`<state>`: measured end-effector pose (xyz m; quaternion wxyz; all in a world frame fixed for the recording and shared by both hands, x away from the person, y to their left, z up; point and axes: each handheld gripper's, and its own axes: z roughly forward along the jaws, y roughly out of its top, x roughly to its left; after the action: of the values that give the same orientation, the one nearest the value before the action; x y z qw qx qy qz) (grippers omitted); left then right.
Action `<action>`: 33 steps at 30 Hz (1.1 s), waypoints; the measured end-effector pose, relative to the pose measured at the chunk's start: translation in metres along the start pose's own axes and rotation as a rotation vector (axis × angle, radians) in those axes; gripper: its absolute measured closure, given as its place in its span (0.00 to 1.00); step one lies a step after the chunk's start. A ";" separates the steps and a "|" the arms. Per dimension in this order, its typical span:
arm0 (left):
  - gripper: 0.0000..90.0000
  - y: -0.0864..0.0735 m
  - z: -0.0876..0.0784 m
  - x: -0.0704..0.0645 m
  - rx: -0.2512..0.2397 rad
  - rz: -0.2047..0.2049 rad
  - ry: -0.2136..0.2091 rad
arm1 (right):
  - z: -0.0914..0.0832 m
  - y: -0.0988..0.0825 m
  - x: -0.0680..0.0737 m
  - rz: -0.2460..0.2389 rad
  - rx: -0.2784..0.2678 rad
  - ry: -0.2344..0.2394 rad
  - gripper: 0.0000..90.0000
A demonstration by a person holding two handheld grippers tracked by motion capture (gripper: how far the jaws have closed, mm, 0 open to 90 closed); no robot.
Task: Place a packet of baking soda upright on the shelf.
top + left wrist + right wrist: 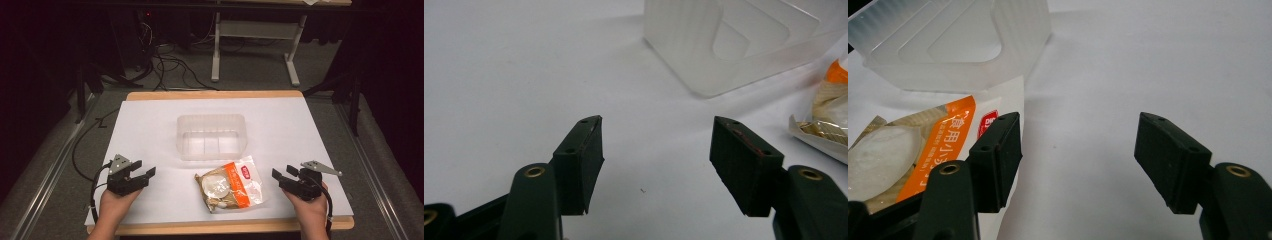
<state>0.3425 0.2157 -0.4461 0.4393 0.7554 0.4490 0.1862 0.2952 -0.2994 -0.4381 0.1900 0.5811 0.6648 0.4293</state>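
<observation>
A clear plastic tub (212, 136) stands empty in the middle of the white table top (150, 125). In front of it lies a sealed food packet (231, 184) with an orange stripe and pale contents. My left gripper (142, 171) rests low at the near left, open, with nothing between its jaws (656, 155). My right gripper (280, 176) sits at the near right, open too, just right of the packet (913, 150). The tub's corner (724, 45) lies ahead of the left gripper, and the tub (958, 45) is ahead-left of the right gripper (1078, 155).
The white sheet covers a wooden table whose edge (215, 227) runs along the front. Beyond the table are a dark floor with cables (165, 65) and a white table frame (255, 45).
</observation>
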 end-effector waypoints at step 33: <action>0.40 0.000 0.006 -0.018 0.042 0.149 -0.017 | 0.041 -0.017 0.042 -0.070 0.275 0.163 0.34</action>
<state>0.3368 0.1979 -0.4472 0.4123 0.7972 0.3917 0.2026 0.3055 -0.2447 -0.4640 0.0691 0.5413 0.7504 0.3729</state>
